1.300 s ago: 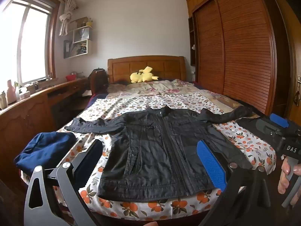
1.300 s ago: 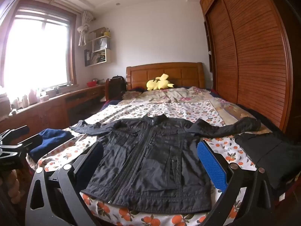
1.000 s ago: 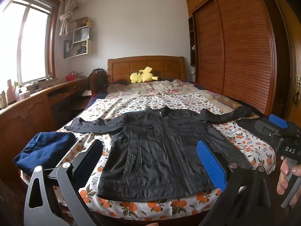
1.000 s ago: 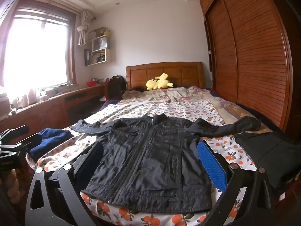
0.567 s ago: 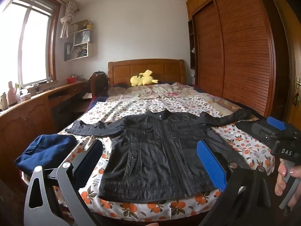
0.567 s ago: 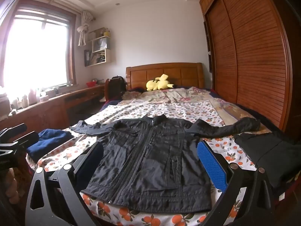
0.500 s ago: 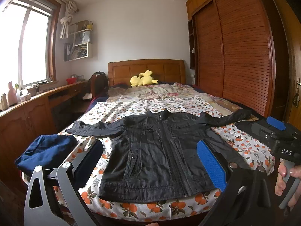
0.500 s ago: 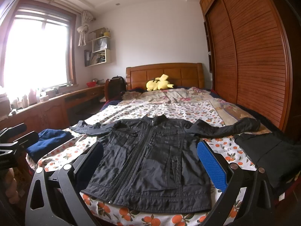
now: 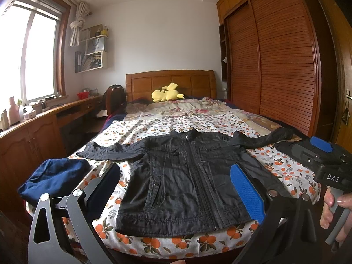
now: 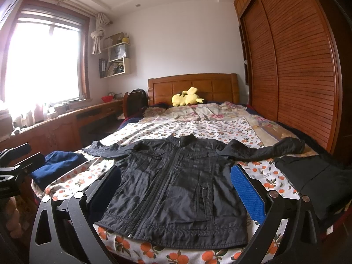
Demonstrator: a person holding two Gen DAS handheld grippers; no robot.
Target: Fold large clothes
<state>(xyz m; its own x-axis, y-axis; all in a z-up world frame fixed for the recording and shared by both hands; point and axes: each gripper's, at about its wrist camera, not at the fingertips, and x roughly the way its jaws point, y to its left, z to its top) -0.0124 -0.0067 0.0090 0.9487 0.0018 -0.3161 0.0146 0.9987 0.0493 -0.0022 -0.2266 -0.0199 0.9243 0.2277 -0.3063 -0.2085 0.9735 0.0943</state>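
Jacket: black. Bedsheet: white, orange-fruit print. Folded garment: navy. Plush toy: yellow. Finger pad: blue; opposite pad apparently dark.

Desk clutter washed out by window glare — shelf contents too small to read, black garment cut by right edge

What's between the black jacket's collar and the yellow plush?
Only bedding between black jacket collar and yellow plush: orange-print sheet, then floral quilt. Both wrist views show it.
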